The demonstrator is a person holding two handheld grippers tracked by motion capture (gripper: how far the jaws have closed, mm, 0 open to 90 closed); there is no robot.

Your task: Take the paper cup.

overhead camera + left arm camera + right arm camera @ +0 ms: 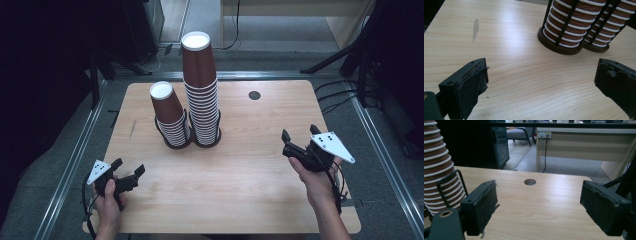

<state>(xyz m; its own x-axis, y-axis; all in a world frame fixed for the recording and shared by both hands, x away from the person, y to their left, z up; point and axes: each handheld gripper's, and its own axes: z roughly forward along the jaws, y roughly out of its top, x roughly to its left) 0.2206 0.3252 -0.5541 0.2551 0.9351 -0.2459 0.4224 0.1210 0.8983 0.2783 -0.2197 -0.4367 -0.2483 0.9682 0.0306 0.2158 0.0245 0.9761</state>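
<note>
Two stacks of cups sit in a black holder at upper centre of the surface [240,165]: the short stack [170,117] leans left, the tall stack [201,90] towers. The left gripper [129,173] and right gripper [298,136] are both wide and empty. A careless sideways nudge could topple either stack.

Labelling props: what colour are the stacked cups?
Brown with white rims, so each stack of cups looks striped; clearest in the high view.

Two cup stacks [187,105] side by side mid-table [240,190]; cable hole [254,95] behind-right.
</note>
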